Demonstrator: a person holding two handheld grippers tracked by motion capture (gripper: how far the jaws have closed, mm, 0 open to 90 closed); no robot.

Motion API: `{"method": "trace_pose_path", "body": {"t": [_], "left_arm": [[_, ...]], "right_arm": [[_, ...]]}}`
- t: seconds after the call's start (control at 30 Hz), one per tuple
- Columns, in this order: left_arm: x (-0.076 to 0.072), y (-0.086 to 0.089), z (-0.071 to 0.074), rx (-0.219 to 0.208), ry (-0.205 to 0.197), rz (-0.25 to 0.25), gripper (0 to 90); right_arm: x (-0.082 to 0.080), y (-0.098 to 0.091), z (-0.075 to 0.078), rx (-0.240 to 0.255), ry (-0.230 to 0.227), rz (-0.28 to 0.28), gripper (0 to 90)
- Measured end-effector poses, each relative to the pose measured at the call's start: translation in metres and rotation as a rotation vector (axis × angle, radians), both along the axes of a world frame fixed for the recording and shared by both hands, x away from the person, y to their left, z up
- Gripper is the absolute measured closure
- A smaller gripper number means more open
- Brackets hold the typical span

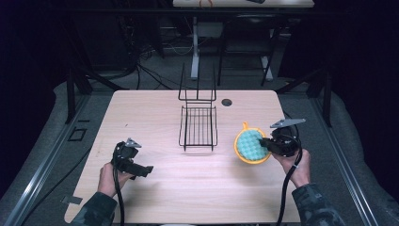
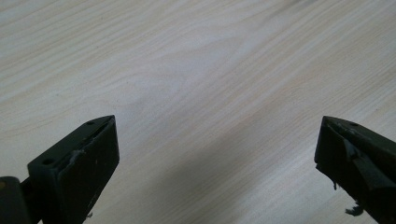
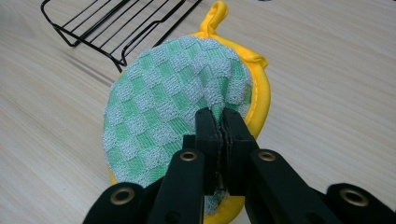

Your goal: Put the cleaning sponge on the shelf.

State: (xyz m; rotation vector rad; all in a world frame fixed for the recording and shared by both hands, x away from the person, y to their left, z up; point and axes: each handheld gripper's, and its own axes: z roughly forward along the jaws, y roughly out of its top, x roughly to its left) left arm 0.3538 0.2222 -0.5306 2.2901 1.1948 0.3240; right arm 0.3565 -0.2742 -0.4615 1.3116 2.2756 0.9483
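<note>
**Right gripper pinches the round scrubbing pad beside the wire rack**

The bench (image 1: 155,188) is a pale wood-grain top with rounded corners, standing in a dark room. A black wire rack (image 1: 198,123) sits near the bench's middle, its upright back toward the far edge, and serves here as the landmark. Behind the rack, on the far part of the top, there is a small round dark hole (image 1: 227,102). Beyond the bench, past the rack, cables lie on a grey floor (image 1: 160,70) among the legs of a second table (image 1: 195,52).

The scrubbing pad (image 1: 250,145), a round piece with a green-and-white checked face, a yellow rim and a yellow hanging loop, is just to the right of the rack, near its front corner. The right gripper (image 1: 266,145) is on the pad's side away from the rack. In the right gripper view its jaws are pressed together on the pad's (image 3: 163,112) edge, pinching the checked cloth between them, so the right gripper (image 3: 221,122) holds the pad.

The left gripper (image 1: 139,171) is well to the left of the rack and nearer the person. In the left gripper view its jaws stand wide apart over bare wood, with nothing between them.
</note>
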Motion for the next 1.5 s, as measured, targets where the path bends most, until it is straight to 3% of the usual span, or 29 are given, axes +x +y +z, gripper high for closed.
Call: {"method": "trace_pose_path", "body": {"t": [0.2,0.87,1.5], "left_arm": [[-0.001,0.003,0.0,-0.02,-0.009,0.008,0.1],[0.0,0.001,-0.001,-0.017,0.003,-0.016,0.1],[0.0,0.0,-0.002,-0.013,0.005,-0.022,0.1]], "right_arm": [[0.002,0.004,0.004,-0.001,-0.006,0.0,87.3],[0.011,0.018,0.017,0.02,-0.05,0.025,87.4],[0.02,0.033,0.024,0.026,-0.054,0.056,87.4]]}}
